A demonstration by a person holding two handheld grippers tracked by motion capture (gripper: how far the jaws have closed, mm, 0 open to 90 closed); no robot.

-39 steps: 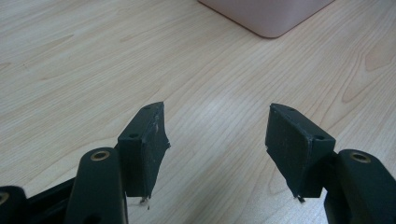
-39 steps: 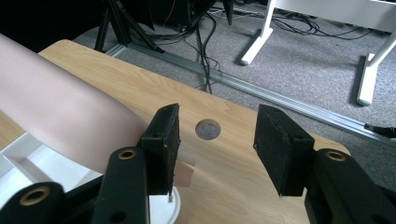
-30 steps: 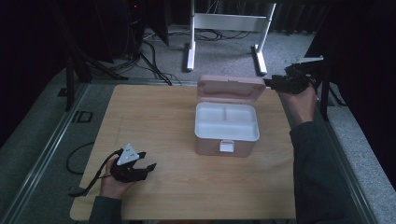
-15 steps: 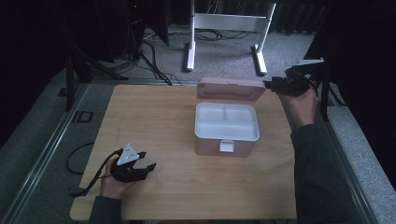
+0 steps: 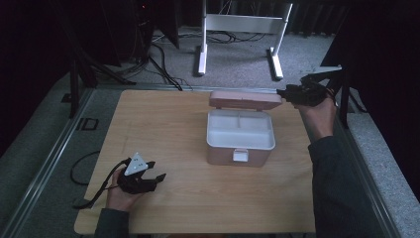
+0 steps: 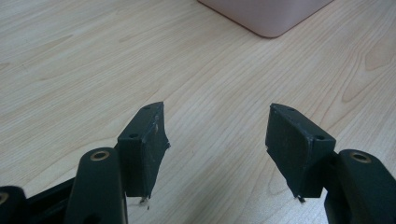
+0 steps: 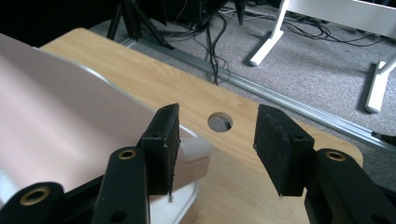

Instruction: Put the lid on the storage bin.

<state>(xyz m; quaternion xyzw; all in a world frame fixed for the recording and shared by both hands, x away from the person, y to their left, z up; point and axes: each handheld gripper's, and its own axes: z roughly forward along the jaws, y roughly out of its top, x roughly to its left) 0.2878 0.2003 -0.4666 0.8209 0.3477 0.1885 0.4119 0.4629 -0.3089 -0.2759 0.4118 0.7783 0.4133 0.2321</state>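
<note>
Box: a pink box [image 5: 240, 144] stands open near the middle of the wooden table [image 5: 163, 124], ahead and to the right of the left gripper [image 5: 151, 179], its pale inside split into compartments and a small latch tab on the near wall

Lid: the lid [image 5: 245, 99] is raised on the far side, its right end just beside the right gripper [image 5: 282, 92]; in the right gripper view the lid [image 7: 60, 140] lies at and left of the left jaw, whether touching I cannot tell

Right gripper: jaws apart, nothing between them, bare table and a round cable hole [image 7: 220, 122] ahead of the gap

Left gripper: jaws spread wide over bare wood, holding nothing, the box corner [image 6: 271, 18] well ahead

Handling: looks like thin moulded plastic, so probably light, stiff and rather slick; the hinged lid would likely swing easily, and the empty box may slide if pushed

Where to hold: the lid's free edge or end corner seems best, pinched across its thin rim; the latch tab looks too small for a sure grip

Change: compared with half a second ago, almost none; both hands and the lid sit where they were
</note>
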